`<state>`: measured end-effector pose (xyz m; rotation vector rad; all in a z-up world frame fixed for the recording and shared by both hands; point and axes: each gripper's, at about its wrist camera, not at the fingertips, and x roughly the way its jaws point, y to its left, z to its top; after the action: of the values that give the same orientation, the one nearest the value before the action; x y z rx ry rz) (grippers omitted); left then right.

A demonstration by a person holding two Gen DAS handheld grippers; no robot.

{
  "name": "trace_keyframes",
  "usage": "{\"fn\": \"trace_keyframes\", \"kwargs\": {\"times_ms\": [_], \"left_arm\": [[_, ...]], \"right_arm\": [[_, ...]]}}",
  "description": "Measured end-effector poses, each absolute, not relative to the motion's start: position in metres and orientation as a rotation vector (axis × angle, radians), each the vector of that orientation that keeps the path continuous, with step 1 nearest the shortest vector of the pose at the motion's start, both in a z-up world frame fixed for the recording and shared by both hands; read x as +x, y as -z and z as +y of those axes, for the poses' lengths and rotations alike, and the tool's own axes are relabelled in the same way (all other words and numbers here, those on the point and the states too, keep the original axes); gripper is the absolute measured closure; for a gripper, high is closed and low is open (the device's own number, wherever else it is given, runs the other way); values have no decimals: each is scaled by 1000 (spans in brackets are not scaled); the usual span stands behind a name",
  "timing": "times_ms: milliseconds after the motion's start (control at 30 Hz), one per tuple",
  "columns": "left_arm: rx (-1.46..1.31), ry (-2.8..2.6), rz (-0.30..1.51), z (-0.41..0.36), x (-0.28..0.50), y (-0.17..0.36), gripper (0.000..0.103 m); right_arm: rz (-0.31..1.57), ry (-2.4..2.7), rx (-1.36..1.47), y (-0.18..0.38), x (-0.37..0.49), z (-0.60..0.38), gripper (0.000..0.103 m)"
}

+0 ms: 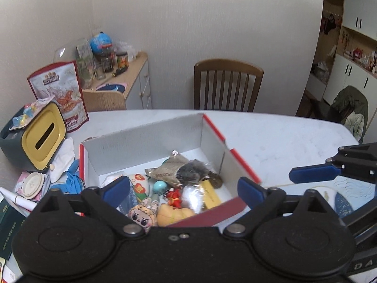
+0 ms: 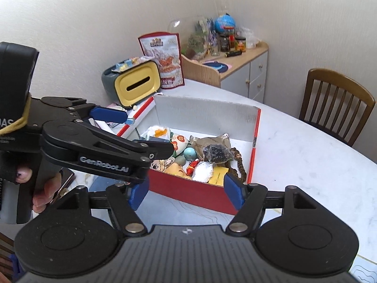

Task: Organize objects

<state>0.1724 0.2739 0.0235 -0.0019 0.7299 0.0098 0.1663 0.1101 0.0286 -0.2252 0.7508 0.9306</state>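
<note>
1. Well, the red cardboard box [image 1: 213,127] with grey inner walls sits open on the white marbled table [image 1: 282,136], filled with small toys and packets
2. Left to right inside: one doll head [image 1: 142,215], one teal ball [image 1: 159,185], one red figurine [image 1: 174,197], one brown packet [image 1: 172,167]
3. Both tools hover at its near edge: left gripper [image 1: 183,188] jaws apart, empty; right gripper [image 2: 186,193] jaws apart, empty
4. One yellow-faced tissue box [image 1: 44,136] stands left, one wooden chair [image 1: 227,83] behind, beside a plain wall
</note>
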Motion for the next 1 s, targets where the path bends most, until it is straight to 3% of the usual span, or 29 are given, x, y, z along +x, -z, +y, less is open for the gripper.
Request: {"fn": "trace_keyframes", "kwargs": {"times_ms": [700, 767, 1000], "left_arm": [[-78, -105, 688, 229, 106, -39, 0], [-90, -112, 684, 228, 101, -39, 0], [-76, -140, 691, 215, 87, -36, 0]], "right_arm": [[601, -992, -140, -44, 129, 19, 10], [580, -993, -114, -45, 126, 10, 3], [568, -963, -44, -48, 123, -11, 0]]}}
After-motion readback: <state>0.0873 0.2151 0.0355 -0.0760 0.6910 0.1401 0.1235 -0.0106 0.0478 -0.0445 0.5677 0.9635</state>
